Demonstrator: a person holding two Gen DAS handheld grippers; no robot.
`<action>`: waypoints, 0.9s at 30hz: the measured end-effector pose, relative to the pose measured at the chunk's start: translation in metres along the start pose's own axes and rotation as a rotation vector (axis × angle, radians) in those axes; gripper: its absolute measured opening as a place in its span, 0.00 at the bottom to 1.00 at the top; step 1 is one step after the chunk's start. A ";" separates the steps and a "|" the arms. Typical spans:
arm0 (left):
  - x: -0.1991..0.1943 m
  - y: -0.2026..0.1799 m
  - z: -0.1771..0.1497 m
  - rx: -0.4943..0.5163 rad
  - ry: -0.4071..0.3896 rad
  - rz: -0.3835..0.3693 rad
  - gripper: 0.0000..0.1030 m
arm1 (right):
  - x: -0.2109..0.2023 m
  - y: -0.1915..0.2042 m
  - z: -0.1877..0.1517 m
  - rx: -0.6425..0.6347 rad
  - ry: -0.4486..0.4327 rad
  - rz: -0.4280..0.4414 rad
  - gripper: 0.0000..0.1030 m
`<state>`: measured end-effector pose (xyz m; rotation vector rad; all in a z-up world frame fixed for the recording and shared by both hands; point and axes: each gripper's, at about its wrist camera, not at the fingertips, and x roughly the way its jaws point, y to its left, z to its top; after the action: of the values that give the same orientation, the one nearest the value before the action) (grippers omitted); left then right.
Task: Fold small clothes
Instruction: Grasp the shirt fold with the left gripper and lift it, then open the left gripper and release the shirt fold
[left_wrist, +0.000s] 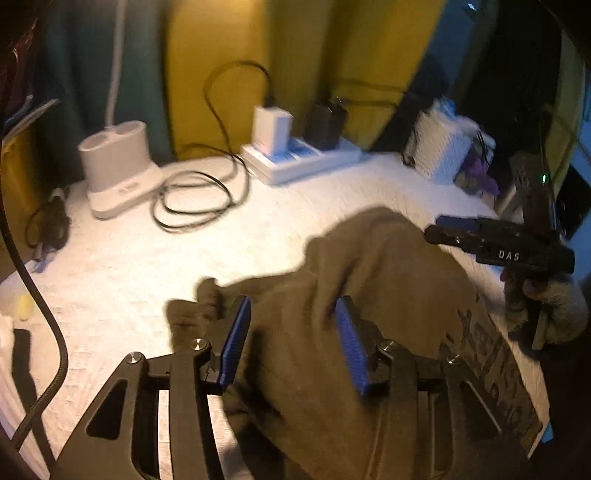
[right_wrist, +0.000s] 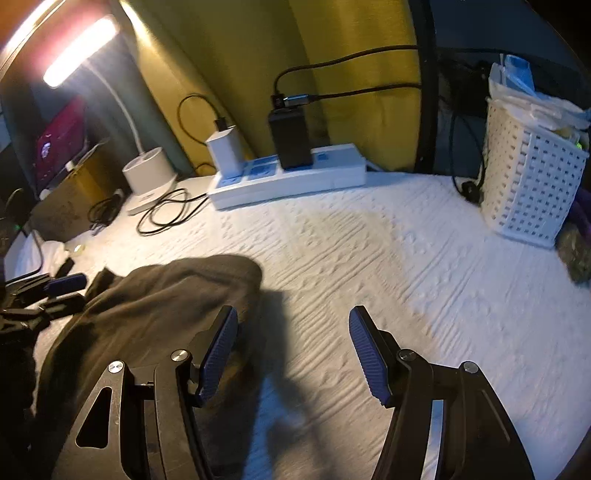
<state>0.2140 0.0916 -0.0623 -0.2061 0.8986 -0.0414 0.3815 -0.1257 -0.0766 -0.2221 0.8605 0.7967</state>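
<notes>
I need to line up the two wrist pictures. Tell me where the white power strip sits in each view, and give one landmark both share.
Left wrist view: the white power strip lies at upper centre, against the yellow wall, with two chargers plugged in.
Right wrist view: the strip lies at upper centre, left of the white basket.
Shared landmark: the olive garment on the white cloth.

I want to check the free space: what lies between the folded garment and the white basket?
Only bare white bedcover lies between the garment and the basket, seen in the right wrist view.
</notes>
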 end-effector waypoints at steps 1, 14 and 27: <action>0.005 -0.003 -0.002 0.014 0.017 0.012 0.46 | 0.002 0.004 -0.003 -0.017 0.010 -0.003 0.63; -0.012 0.015 -0.013 -0.017 -0.014 0.124 0.49 | -0.010 -0.006 -0.016 -0.046 0.024 -0.174 0.63; -0.013 0.024 -0.028 -0.142 0.005 0.030 0.79 | -0.035 0.016 -0.018 -0.061 -0.006 -0.084 0.63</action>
<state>0.1830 0.1122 -0.0735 -0.3241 0.9098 0.0501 0.3464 -0.1419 -0.0599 -0.3080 0.8166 0.7456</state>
